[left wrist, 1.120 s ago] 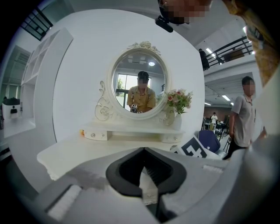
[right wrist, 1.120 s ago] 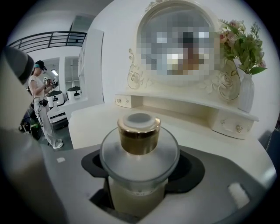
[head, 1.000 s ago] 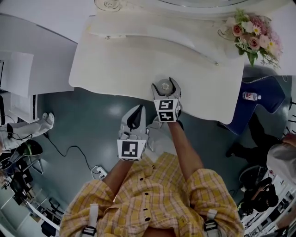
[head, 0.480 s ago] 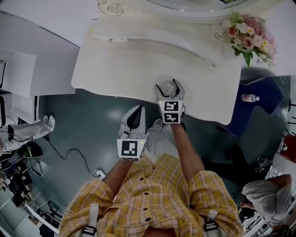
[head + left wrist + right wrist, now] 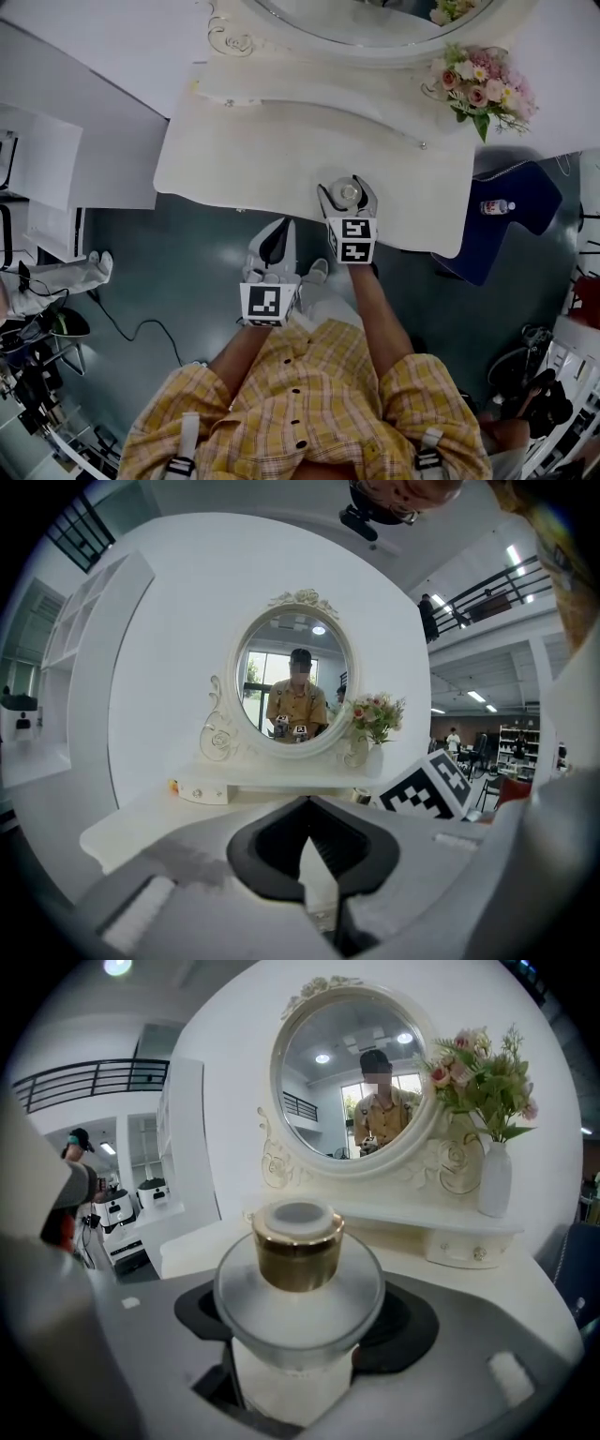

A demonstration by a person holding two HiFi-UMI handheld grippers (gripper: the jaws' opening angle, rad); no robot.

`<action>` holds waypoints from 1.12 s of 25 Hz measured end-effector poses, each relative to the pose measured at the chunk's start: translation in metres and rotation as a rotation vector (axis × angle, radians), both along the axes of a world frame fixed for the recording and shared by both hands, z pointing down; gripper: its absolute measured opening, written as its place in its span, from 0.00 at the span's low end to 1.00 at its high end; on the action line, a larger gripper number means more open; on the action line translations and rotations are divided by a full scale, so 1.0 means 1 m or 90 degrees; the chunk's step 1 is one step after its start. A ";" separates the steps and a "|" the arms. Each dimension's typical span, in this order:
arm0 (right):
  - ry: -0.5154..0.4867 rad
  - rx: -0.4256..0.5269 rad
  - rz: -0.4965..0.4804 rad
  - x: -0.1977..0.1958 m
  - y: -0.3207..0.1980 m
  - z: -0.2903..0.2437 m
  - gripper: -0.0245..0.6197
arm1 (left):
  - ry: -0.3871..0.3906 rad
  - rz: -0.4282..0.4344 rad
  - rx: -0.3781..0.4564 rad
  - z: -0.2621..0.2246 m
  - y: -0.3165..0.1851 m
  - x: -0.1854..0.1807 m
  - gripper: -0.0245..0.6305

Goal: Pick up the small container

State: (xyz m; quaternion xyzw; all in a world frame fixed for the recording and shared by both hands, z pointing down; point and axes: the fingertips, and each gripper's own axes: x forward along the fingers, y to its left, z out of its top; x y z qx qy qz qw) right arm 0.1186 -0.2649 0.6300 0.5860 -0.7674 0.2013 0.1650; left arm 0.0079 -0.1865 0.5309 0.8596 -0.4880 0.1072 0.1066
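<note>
The small container [image 5: 298,1288] has a frosted, milky-white body, a shiny gold collar and a white top. The right claw [image 5: 348,187] and the left claw [image 5: 279,225] are both pale grey with black pads, and each carries a cube [image 5: 353,240] patterned with black squares on white. The desk [image 5: 253,150] is cream-white, as is the scrolled mirror frame [image 5: 278,1162]. The flowers [image 5: 483,84] are pink and cream among green leaves, in a white vase [image 5: 494,1185]. The floor [image 5: 159,253] is dark blue-green. The person's shirt [image 5: 309,412] is a yellow check with paler and darker lines and dark buttons
</note>
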 end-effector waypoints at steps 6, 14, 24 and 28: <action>-0.017 0.028 0.020 -0.002 0.013 -0.035 0.56 | -0.010 0.019 0.021 -0.016 0.001 -0.006 0.04; -0.026 0.051 0.051 -0.001 0.039 -0.075 0.56 | -0.001 0.052 0.037 -0.039 0.012 -0.008 0.04; -0.042 0.079 0.078 -0.013 0.079 -0.121 0.56 | 0.009 0.077 0.050 -0.068 0.030 -0.021 0.04; -0.044 0.089 0.083 -0.020 0.095 -0.136 0.56 | 0.009 0.092 0.054 -0.075 0.038 -0.026 0.04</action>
